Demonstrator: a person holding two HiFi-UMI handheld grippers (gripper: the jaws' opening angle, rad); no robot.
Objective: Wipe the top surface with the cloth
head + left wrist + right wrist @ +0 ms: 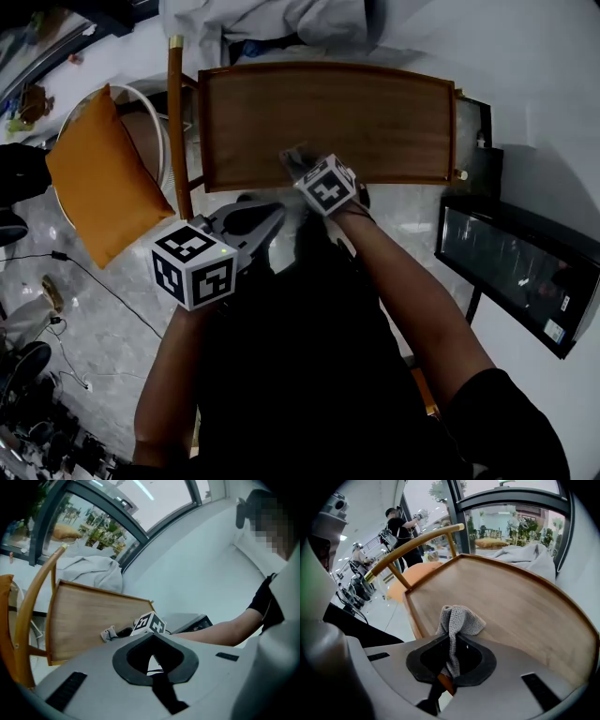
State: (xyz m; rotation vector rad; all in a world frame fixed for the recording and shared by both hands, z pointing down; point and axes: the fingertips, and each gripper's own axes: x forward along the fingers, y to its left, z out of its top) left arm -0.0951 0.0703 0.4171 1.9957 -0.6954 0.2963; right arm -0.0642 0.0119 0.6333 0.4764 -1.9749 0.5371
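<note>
1. No brand or words can be read. Each gripper's cube carries only black-and-white square markers. A small sticker on the black glass-fronted panel point(520, 272) to the right is too small to read.
2. The right gripper point(451, 639) is clamped on a grey knitted cloth point(459, 619). A strip of the cloth runs down between the jaws and the bunched end stands out past their tips.
3. The cloth sits over the wooden top point(375, 122) just inside its near rim, left of the middle. No view settles whether it presses on the wood.
4. The left gripper point(278, 214) has its jaws drawn together with nothing between them. It hangs off the top, short of the near rim and to the left of the right gripper.
5. Only the right gripper view shows the weave of the cloth and two people point(396, 524) standing far off by a window wall.
6. Only the left gripper view shows the right forearm point(220, 632) reaching across to the top.
7. Only the head view shows the whole top and the orange cushion point(98, 178) on the chair at its left.
8. A raised rim runs round the top. Bare wood lies open beyond the cloth and to its right, as far as the far rim. Pale grey fabric point(272, 23) lies just past that rim.
9. A cable point(103, 286) trails over the floor at the left.
</note>
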